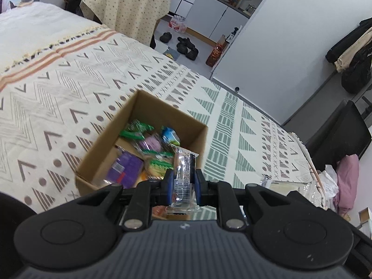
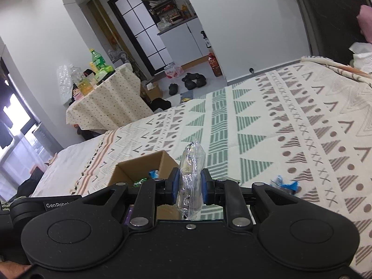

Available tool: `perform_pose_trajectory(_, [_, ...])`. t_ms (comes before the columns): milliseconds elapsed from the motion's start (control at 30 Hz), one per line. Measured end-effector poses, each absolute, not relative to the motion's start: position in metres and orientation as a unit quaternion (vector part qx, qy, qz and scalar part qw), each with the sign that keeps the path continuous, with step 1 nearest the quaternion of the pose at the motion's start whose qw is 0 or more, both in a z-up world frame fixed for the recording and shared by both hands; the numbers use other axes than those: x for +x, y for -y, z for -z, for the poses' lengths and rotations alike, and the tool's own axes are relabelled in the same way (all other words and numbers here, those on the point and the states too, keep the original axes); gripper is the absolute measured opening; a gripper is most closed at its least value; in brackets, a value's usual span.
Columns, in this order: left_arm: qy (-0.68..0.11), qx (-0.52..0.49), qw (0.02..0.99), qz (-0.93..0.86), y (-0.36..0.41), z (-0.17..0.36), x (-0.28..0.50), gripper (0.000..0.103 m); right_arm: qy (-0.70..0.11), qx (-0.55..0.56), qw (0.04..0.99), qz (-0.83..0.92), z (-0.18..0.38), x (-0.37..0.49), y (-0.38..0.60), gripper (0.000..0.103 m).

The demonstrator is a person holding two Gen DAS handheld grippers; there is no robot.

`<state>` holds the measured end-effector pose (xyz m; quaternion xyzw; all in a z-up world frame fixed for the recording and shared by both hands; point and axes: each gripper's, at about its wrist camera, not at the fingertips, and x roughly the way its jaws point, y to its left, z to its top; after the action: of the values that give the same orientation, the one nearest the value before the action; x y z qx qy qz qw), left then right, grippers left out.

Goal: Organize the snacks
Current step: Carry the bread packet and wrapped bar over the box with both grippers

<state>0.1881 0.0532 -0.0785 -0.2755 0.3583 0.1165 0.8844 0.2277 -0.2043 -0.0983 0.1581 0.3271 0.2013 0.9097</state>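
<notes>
Clear plastic crinkles between the blue pads of the left tongs (image 1: 182, 179), which are clenched on a see-through snack packet (image 1: 183, 176) with dark print and a barcode; the packet stands on edge, its top poking up past the fingertips and its bottom seam hanging behind them toward the camera. Just beyond and below these tongs sits an open cardboard box (image 1: 130, 125) on the patterned bedspread (image 1: 58, 107). Inside the box lie other snacks: a purple packet (image 1: 126, 168) nearest on the left, a green wrapper (image 1: 136, 130) farther in, and a blue-and-white packet (image 1: 171, 136) toward the far right corner.

The right tongs (image 2: 189, 184) are likewise clenched, on a clear wrapper (image 2: 191, 174) held upright between their blue pads, its top rising well above the fingertips. Just left of and beyond them is the same cardboard box (image 2: 148, 162), with only a corner of its inside showing. To the right of these tongs, on the bedspread (image 2: 302, 127), lies a loose blue-and-white snack packet (image 2: 284, 184), apart from the box.

Farther off, past the edge of the bed, stands a small table under a dotted cloth (image 2: 109, 102) with bottles on top, and dark shoes (image 2: 193, 81) lie on the grey floor near white cabinets.
</notes>
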Motion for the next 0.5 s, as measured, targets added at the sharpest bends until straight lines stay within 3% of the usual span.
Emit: perform_pose_trajectory(500, [-0.352,-0.306,0.874,-0.140,-0.114,0.087,0.197,0.017,-0.323,0.135,0.909,-0.227,0.089,0.242,0.154,0.019])
